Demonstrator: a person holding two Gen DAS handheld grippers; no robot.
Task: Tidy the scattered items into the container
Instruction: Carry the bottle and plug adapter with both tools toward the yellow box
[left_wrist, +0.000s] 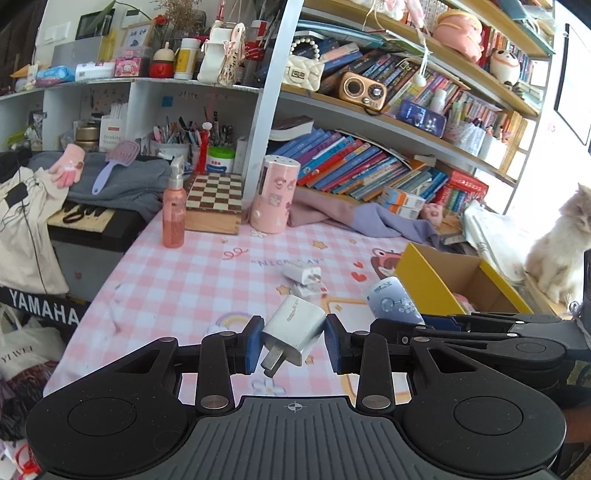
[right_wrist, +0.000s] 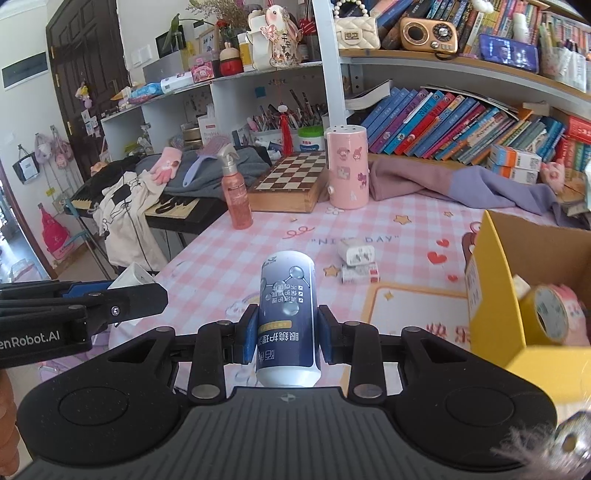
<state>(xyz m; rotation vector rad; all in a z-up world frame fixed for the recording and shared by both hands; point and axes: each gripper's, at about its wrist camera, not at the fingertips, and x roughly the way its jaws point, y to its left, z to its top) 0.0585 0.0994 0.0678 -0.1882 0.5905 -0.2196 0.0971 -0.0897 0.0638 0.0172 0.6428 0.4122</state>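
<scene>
Yellow cardboard box (right_wrist: 495, 295) sits open to the right of both hands; the right gripper (right_wrist: 286, 332), clamping a dark-blue labelled bottle (right_wrist: 286, 314) lengthwise, is nearer than the left gripper (left_wrist: 293, 341), pinching a white plastic charger plug (left_wrist: 293, 330).

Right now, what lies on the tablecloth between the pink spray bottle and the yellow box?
In the right wrist view, a white charger resting on a small white packet lies between the pink spray bottle and the yellow box.
</scene>
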